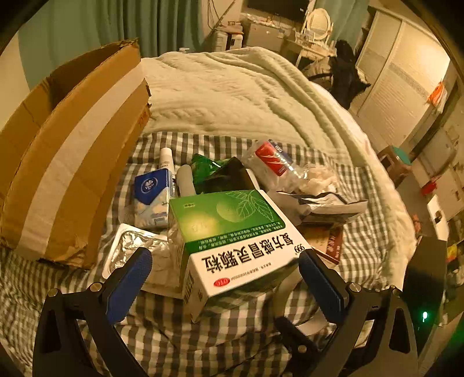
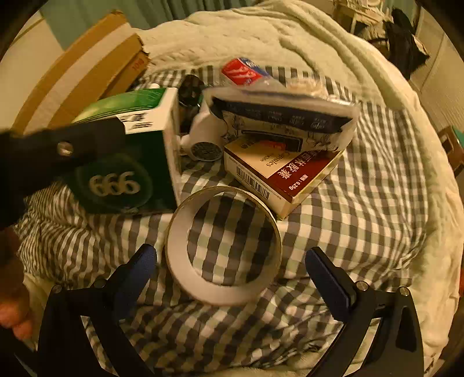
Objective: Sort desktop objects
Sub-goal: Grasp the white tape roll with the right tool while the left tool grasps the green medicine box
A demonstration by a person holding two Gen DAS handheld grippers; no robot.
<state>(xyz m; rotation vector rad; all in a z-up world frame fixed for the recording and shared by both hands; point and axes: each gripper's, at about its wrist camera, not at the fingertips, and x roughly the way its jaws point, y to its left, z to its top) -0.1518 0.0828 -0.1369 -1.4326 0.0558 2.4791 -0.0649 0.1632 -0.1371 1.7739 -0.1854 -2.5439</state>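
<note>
Left wrist view: green-white medicine box (image 1: 232, 232) labelled "999".

one cardboard box (image 1: 66, 150), two medicine boxes (image 1: 232, 240) (image 2: 284, 174), one tape ring (image 2: 223, 246), one tissue pack (image 1: 152, 197)

We are in a home bedroom: a bed (image 1: 179, 342) with a checked sheet and a pale knitted blanket (image 1: 232, 90), green curtains (image 1: 116, 23), a dressing table with an oval mirror (image 1: 317, 21), and wardrobe doors (image 1: 391, 75) along the wall.
</note>
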